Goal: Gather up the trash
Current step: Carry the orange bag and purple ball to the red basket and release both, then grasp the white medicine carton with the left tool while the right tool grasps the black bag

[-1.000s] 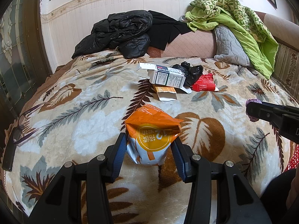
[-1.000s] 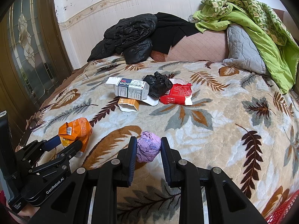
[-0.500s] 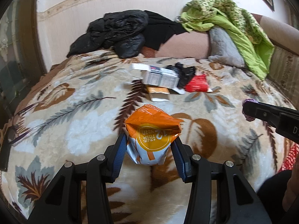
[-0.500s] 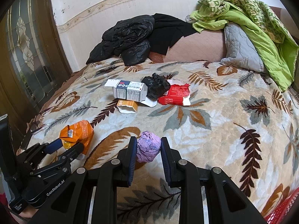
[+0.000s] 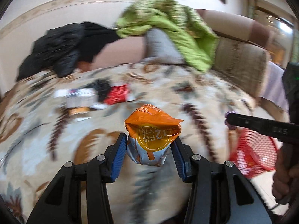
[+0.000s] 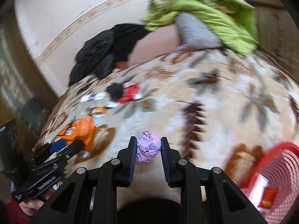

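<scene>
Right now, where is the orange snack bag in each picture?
Left wrist view: the orange snack bag sits in the lower middle, pinched between the blue pads of the left tongs.
Right wrist view: the same bag is at the lower left, held by the left tongs seen from the side.
Shared landmark: the red basket, at the right edge of both views.

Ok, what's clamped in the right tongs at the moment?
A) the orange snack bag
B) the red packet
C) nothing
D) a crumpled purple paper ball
D: the right wrist view shows the right tongs closed on the crumpled purple paper ball, while the orange snack bag sits in the left tongs.
</scene>
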The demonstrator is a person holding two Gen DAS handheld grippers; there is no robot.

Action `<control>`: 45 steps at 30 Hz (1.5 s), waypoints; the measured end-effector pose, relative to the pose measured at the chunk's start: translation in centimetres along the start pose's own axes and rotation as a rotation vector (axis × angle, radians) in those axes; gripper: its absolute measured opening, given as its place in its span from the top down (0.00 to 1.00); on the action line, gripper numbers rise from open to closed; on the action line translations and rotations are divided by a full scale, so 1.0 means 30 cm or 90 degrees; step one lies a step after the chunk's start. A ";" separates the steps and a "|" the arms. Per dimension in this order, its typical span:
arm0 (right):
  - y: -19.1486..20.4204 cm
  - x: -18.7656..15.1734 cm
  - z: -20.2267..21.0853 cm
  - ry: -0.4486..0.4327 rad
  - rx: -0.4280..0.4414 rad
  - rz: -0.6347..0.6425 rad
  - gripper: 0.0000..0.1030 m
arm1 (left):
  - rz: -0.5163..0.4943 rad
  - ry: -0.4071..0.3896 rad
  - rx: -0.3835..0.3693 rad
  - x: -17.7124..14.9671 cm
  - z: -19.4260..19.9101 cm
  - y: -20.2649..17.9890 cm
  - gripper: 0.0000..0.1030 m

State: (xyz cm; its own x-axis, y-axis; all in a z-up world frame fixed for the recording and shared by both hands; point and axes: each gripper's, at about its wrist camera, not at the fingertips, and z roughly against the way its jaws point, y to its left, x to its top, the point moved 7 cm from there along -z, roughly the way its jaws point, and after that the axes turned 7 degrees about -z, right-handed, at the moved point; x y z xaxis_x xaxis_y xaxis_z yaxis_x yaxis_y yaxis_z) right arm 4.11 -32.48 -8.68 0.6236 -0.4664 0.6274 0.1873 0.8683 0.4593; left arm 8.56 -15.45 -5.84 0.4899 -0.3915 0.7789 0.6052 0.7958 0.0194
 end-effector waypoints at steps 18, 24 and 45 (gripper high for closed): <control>-0.712 -0.017 0.411 -0.081 -0.179 -0.241 0.63 | -0.137 0.090 -0.352 0.166 -0.194 -0.869 0.44; -0.733 0.005 0.450 -0.110 -0.195 -0.238 0.42 | -0.115 0.102 -0.358 0.162 -0.197 -0.861 0.34; 0.062 0.058 -0.113 0.039 0.033 0.001 0.39 | 0.043 0.050 -0.032 0.099 -0.061 0.109 0.33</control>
State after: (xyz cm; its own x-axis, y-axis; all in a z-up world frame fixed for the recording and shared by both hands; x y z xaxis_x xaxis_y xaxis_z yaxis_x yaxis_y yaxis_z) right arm 8.10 -31.11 -8.87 0.6697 -0.4521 0.5892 0.1480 0.8587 0.4907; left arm 13.15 -14.84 -4.60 0.5775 -0.3742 0.7256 0.5987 0.7984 -0.0648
